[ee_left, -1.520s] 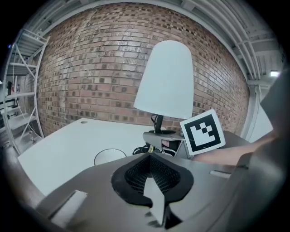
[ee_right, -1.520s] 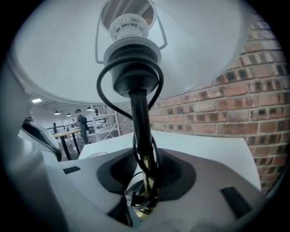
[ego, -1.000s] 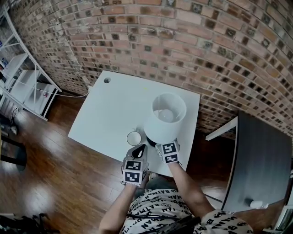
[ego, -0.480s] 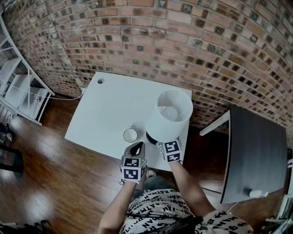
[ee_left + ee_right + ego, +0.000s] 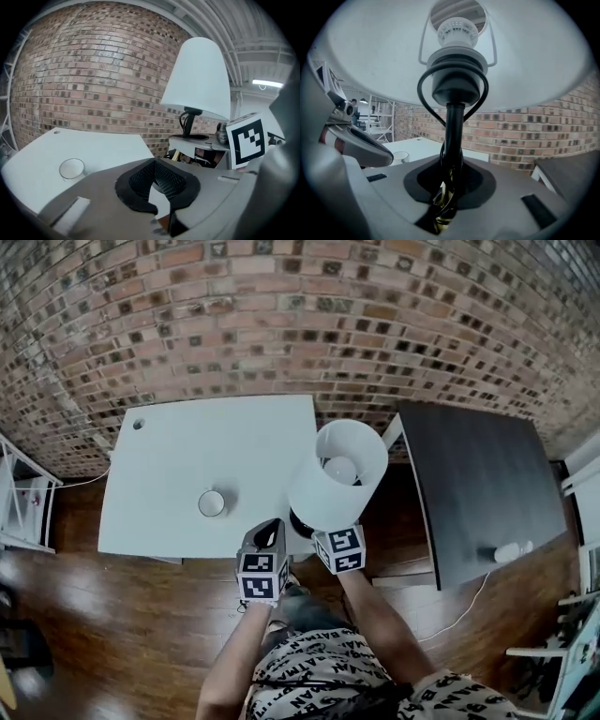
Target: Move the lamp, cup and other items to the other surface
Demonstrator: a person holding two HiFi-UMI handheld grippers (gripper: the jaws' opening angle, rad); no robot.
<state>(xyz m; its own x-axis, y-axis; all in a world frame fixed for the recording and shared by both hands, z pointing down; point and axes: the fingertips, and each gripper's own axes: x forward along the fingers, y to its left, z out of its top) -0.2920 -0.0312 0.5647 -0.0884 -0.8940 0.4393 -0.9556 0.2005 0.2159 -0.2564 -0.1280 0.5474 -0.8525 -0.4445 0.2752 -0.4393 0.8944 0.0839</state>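
A lamp with a white shade (image 5: 337, 474) and a black stem (image 5: 451, 136) hangs in the air over the gap between the two tables. My right gripper (image 5: 319, 529) is shut on the stem low down, near the black base. The stem runs up through the closed jaws of the right gripper (image 5: 447, 187). My left gripper (image 5: 270, 529) floats just left of the lamp, shut with nothing in it. In the left gripper view, the left gripper (image 5: 157, 180) has the shade (image 5: 199, 79) ahead to its right. A cup (image 5: 212, 503) stands on the white table (image 5: 187, 451).
A dark table (image 5: 469, 465) stands to the right of the lamp, with a small white object (image 5: 506, 551) near its front corner. A brick wall (image 5: 300, 324) runs behind both tables. A white shelf (image 5: 23, 512) is at far left. The floor is wood.
Both grippers and the lamp have moved right and risen, from over the white table's near right corner to past its right edge. The cup has stayed on the white table.
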